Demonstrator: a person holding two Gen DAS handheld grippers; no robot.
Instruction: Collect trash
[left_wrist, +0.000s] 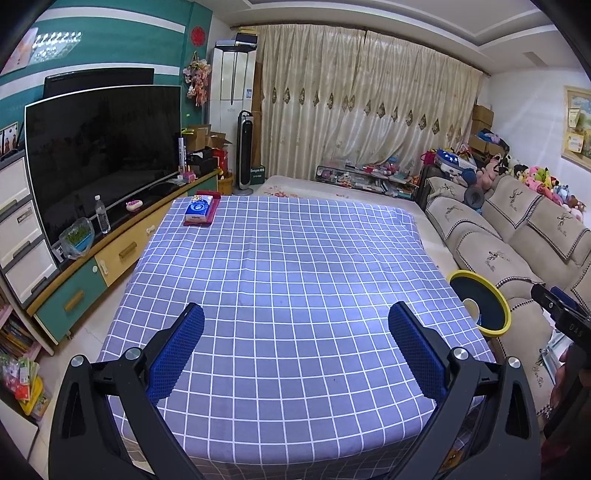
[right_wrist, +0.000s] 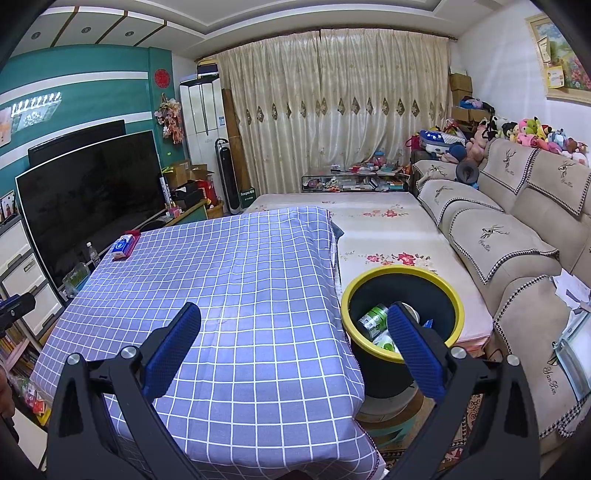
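Both tongs, the left gripper (left_wrist: 295, 347) and the right gripper (right_wrist: 293, 347), are held spread and empty above the checked table (right_wrist: 236, 280). No loose trash is seen ahead of them. The bin (right_wrist: 402, 275), kept just right of the table for easy dropping, already holds a can (right_wrist: 373, 319). A tissue pack (left_wrist: 198, 211) is left far ahead.

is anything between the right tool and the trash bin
Nothing visible. The right tool is open and empty over the table's right edge; the bin, uncovered with cans inside, stands just beside that edge.
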